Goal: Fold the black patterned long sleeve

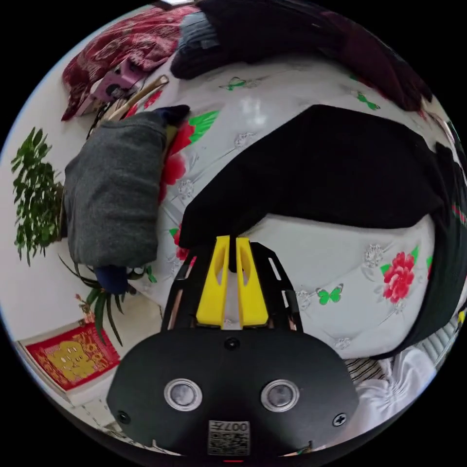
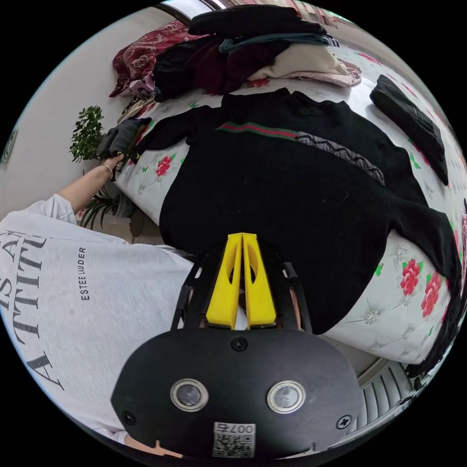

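Left gripper (image 1: 232, 243) has its yellow jaws nearly together, pinching the cuff of the sweater (image 2: 292, 194) sleeve (image 1: 321, 170). Right gripper (image 2: 242, 239) is squeezed tight on the sweater's bottom hem. The black sweater lies spread flat on the flowered bed (image 2: 389, 311), striped band across the chest. A grey folded top (image 1: 114, 189) sits beside the left sleeve; a clothes pile (image 2: 253, 44) lies beyond.

black long sleeve (image 2: 292, 194) with striped chest band, spread flat on the floral bed (image 2: 389, 311)
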The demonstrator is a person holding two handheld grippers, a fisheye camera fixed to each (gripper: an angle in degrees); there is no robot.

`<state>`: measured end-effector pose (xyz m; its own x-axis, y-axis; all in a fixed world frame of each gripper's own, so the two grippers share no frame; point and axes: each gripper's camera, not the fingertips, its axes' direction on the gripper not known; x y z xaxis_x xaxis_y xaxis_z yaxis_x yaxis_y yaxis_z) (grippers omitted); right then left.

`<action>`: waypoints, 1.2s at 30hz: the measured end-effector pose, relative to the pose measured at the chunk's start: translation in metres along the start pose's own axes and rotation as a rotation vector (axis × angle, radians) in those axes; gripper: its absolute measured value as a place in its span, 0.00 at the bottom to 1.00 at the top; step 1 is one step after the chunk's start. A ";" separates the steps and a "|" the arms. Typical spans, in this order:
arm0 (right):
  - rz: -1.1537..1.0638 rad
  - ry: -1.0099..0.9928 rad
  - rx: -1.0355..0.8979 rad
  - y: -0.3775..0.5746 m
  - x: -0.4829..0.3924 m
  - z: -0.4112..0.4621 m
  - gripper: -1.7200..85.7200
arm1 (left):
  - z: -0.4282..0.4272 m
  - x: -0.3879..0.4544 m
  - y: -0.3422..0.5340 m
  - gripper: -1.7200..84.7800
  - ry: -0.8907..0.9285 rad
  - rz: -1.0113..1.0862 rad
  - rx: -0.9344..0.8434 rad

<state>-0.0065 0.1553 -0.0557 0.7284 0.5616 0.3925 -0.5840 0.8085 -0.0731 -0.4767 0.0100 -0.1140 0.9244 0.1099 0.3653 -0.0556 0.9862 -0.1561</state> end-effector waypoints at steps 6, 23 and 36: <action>0.021 0.009 0.030 -0.004 -0.003 -0.002 0.02 | -0.097 -0.150 0.054 0.01 0.674 -0.243 0.359; -0.005 0.010 0.150 0.004 0.017 -0.041 0.02 | -0.254 -0.134 0.160 0.01 1.166 -0.135 0.810; 0.285 -0.052 0.373 0.107 0.105 -0.088 0.02 | -0.295 0.453 0.264 0.10 1.300 1.004 0.288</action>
<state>0.0395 0.3164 -0.1031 0.5073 0.7344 0.4510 -0.8536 0.5000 0.1460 0.0389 0.2840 -0.2608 0.1495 0.6471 -0.7476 -0.7082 0.5977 0.3758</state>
